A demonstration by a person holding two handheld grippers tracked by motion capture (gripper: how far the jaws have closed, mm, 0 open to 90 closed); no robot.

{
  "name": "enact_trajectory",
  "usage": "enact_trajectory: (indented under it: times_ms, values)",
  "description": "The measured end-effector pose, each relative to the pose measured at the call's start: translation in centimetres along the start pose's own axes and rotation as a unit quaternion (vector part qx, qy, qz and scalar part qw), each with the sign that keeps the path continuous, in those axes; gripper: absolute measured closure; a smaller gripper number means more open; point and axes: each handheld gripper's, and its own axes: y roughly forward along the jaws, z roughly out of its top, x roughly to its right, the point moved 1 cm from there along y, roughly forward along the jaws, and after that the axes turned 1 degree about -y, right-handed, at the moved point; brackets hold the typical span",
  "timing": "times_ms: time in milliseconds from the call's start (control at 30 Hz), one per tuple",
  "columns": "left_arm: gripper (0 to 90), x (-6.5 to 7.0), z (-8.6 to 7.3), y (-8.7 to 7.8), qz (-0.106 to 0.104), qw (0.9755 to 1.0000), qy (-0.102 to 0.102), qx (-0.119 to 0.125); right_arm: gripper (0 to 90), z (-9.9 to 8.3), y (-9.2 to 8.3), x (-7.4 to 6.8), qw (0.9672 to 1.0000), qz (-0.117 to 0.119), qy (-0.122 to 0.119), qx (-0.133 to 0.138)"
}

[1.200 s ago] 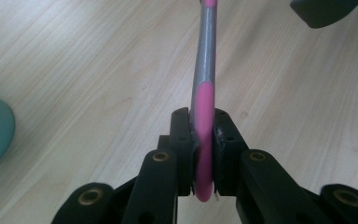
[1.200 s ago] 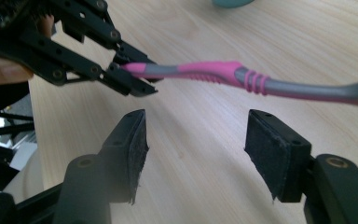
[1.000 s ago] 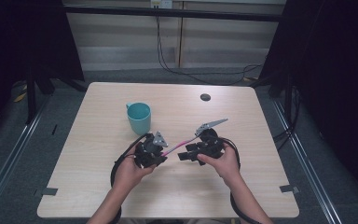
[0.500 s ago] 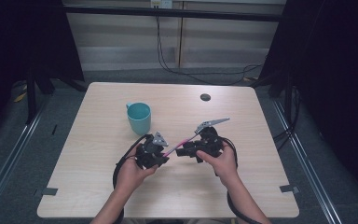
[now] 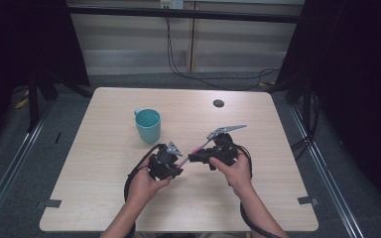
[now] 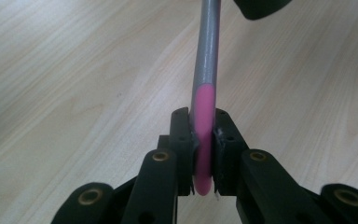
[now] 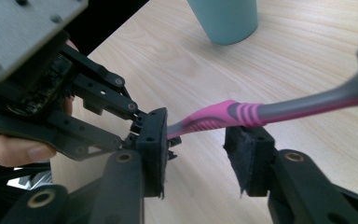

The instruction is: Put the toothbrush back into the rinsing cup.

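The left gripper [image 6: 204,140] clamps its black jaws tight on the pink rubbery end of a slim pink-and-grey plastic toothbrush [image 6: 204,126]. At three o'clock of it, the right gripper [image 7: 196,144] has its jaws part open and just closing, the ribbed pink grip between them, pads not yet pressing. The toothbrush [image 5: 201,146] hangs above the pale wood-grain table [image 5: 278,188], head toward one o'clock. At eleven o'clock stands a smooth teal cup [image 5: 148,125].
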Motion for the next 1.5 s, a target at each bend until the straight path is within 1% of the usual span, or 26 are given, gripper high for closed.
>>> enact_trajectory:
  times_ms: [100,133,167,233,300,367,433,467,533,567,667,700,733,833,867,900,933,967,1033,1133,1200,1267,1333,1400,1467,1500]
  values:
    - [81.2,0.2,0.1,0.1,0.001,1.0000,-0.003,-0.001,64.2,0.0,0.0,0.1,1.0000,-0.001,0.002,0.003]
    - [81.2,0.2,0.1,0.2,-0.003,1.0000,-0.005,-0.002,65.6,0.0,-0.1,0.1,1.0000,-0.001,0.005,0.008]
    - [81.1,0.3,0.2,0.2,-0.001,1.0000,-0.008,-0.002,66.4,0.0,-0.1,0.2,0.9999,0.000,0.009,0.013]
    - [81.1,0.4,0.2,0.3,0.001,0.9999,-0.014,-0.005,70.0,0.1,-0.1,0.2,0.9997,0.003,0.010,0.021]
    - [80.9,0.5,0.3,0.4,-0.001,0.9997,-0.023,-0.006,70.9,0.2,0.0,0.1,0.9996,0.006,0.012,0.024]
    - [80.7,0.5,0.3,0.5,-0.001,0.9997,-0.026,-0.003,72.0,0.2,0.0,0.1,0.9993,0.014,0.017,0.031]
    - [80.7,0.6,0.4,0.6,-0.005,0.9994,-0.033,-0.004,71.8,0.3,0.0,0.0,0.9992,0.012,0.018,0.032]
    - [80.6,0.7,0.5,0.6,-0.007,0.9995,-0.032,-0.006,71.9,0.3,0.0,0.0,0.9992,0.012,0.017,0.033]
    - [80.2,0.9,0.5,0.7,-0.008,0.9994,-0.034,-0.004,73.1,0.3,0.0,0.0,0.9991,0.013,0.019,0.036]
    - [80.1,0.9,0.6,0.7,-0.010,0.9995,-0.031,-0.002,74.3,0.3,0.0,0.1,0.9989,0.016,0.021,0.039]
    - [79.4,1.0,0.6,0.9,-0.014,0.9994,-0.030,0.003,78.1,0.3,-0.2,0.1,0.9977,0.027,0.037,0.049]
    - [79.0,1.1,0.6,1.0,-0.016,0.9994,-0.029,0.001,79.6,0.3,-0.1,0.1,0.9974,0.035,0.037,0.051]
    - [78.5,1.2,0.7,1.0,-0.020,0.9994,-0.029,0.003,80.2,0.4,-0.1,0.0,0.9975,0.038,0.032,0.051]
    - [77.0,1.4,0.7,1.1,-0.028,0.9992,-0.027,0.007,81.3,0.6,-0.1,-0.4,0.9977,0.038,0.025,0.050]
    - [76.1,1.4,0.8,1.1,-0.034,0.9990,-0.026,0.010,81.4,0.6,-0.2,-0.4,0.9977,0.038,0.022,0.051]
    - [74.8,1.4,0.8,1.1,-0.037,0.9989,-0.026,0.013,81.4,0.6,-0.3,-0.4,0.9975,0.042,0.026,0.051]
    - [70.9,1.3,0.8,1.0,-0.037,0.9989,-0.025,0.013,81.5,0.6,-0.4,-0.3,0.9978,0.039,0.024,0.048]
    - [66.7,1.3,0.8,1.0,-0.035,0.9987,-0.028,0.022,81.5,0.6,-0.5,-0.2,0.9981,0.034,0.021,0.047]
    - [57.2,1.1,0.7,0.9,-0.036,0.9985,-0.032,0.026,81.5,0.6,-1.0,0.2,0.9979,0.028,0.026,0.053]
    - [55.9,0.5,0.6,0.3,-0.037,0.9985,-0.029,0.030,81.5,0.6,-1.3,0.3,0.9981,0.026,0.024,0.051]
    - [55.0,0.2,0.5,-0.2,-0.039,0.9978,-0.037,0.038,81.5,0.6,-1.5,0.3,0.9983,0.022,0.022,0.049]
    - [54.0,-0.2,0.4,-0.8,-0.042,0.9974,-0.039,0.044,81.5,0.7,-1.7,0.4,0.9987,0.016,0.017,0.045]
    - [53.8,-0.5,0.5,-1.5,-0.041,0.9968,-0.042,0.054,81.5,0.6,-1.8,0.4,0.9989,0.013,0.015,0.042]
    - [53.4,-0.8,0.6,-2.1,-0.042,0.9954,-0.050,0.070,81.5,0.6,-1.8,0.4,0.9991,0.011,0.013,0.039]
    - [53.0,-1.1,0.8,-2.8,-0.042,0.9943,-0.053,0.082,81.5,0.5,-1.7,0.2,0.9993,0.012,0.010,0.034]
    - [53.0,-1.2,0.9,-3.1,-0.038,0.9942,-0.054,0.085,81.5,0.5,-1.7,0.2,0.9993,0.012,0.007,0.033]
